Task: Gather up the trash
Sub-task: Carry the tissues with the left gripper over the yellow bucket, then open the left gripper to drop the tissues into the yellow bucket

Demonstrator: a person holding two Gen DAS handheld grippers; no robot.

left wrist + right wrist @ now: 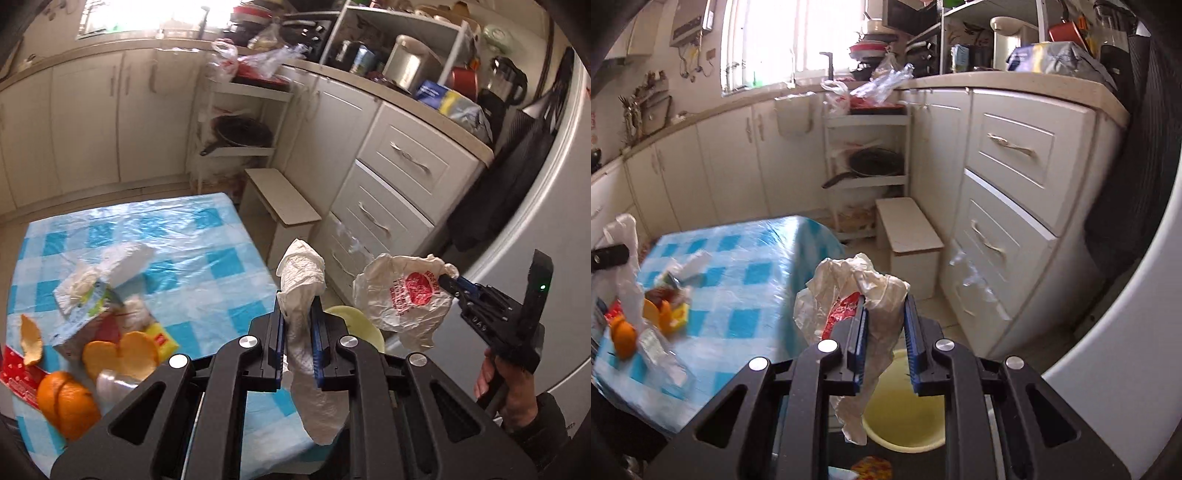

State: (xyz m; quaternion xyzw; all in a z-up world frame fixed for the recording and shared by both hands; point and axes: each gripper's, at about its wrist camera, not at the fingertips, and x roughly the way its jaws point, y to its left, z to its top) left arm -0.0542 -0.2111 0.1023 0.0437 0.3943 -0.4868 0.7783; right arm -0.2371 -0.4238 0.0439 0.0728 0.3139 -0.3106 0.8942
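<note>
left tongs (298,317): clenched on a crumpled white tissue (301,280), long axis running up-down through the centre of the left wrist frame.
right tongs (885,314): gripping a crinkled plastic bag (849,295) with red print; it hangs down from between the fingers.
bin: yellow bucket (905,417) on the floor, lower centre of the right wrist frame, directly under the bag.
key relation: we judge the right tongs nearer; the bucket rim peeks out just beyond the left tongs.
remaining trash: peels and wrappers on the checked counter (177,236), lower left.
</note>
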